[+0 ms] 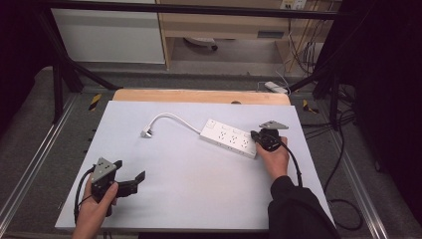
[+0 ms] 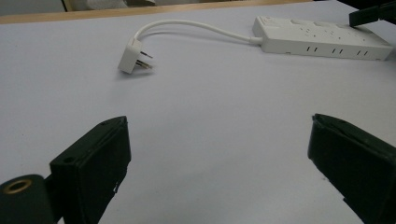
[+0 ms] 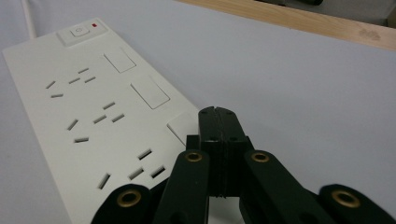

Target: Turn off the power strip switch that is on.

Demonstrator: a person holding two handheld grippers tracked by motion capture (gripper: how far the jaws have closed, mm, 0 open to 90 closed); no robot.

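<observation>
A white power strip (image 1: pixel 229 138) lies right of the board's centre, with its sockets and a switch with a red light facing up (image 3: pixel 93 107). Its white cable (image 1: pixel 171 117) curves left to a plug (image 1: pixel 146 133) that lies on its side with the pins showing (image 2: pixel 133 58). My right gripper (image 1: pixel 255 135) is shut with nothing between its jaws, and its tips (image 3: pixel 217 114) sit over the strip's near end. My left gripper (image 1: pixel 130 170) stands open at the near left, low above bare board (image 2: pixel 219 154), well away from the plug and the strip (image 2: pixel 322 39).
The pale board (image 1: pixel 199 194) lies on a wooden table whose edge (image 1: pixel 199 95) shows at the back. Metal rails run along both sides. Dark cables (image 1: pixel 338 149) trail on the floor to the right, and a white adapter (image 1: pixel 276 87) lies behind the table.
</observation>
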